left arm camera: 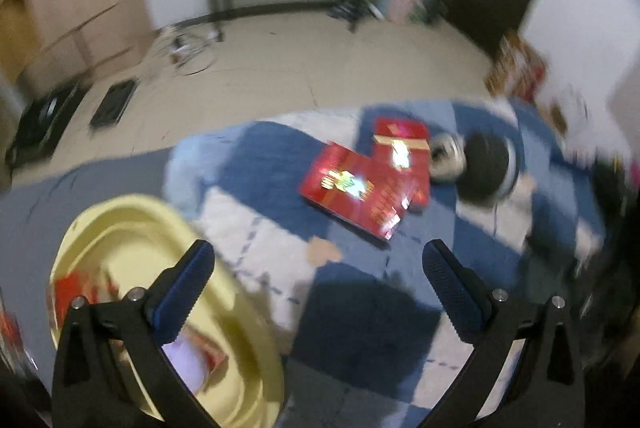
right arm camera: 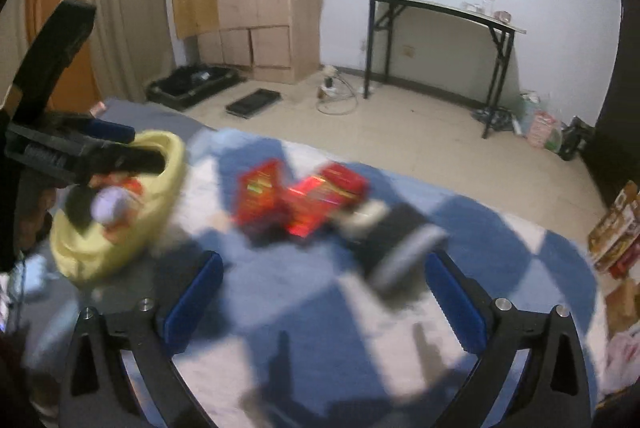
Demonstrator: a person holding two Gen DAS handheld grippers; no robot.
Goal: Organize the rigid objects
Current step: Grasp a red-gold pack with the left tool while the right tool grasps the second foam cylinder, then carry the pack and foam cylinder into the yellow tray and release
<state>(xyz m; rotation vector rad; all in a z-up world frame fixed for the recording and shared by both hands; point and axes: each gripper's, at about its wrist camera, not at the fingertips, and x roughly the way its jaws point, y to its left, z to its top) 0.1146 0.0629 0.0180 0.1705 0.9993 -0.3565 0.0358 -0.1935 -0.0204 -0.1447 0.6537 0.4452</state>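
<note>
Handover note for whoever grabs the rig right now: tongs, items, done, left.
Left tongs: open, nothing between them, beside the yellow basin.
Right tongs: open, nothing held, over the blue-and-white mat.
Basin: already holds some red packaging and a pale item; frames too blurred to name them.
On the mat: two red boxes, overlapping, plus a silver tin and a black round object beside them.
Done: some items binned.
Left: probably the boxes, tin and black object.

Two red boxes (left arm camera: 356, 187), one yellow basin (left arm camera: 132, 228), one black jar (left arm camera: 486, 167)
</note>
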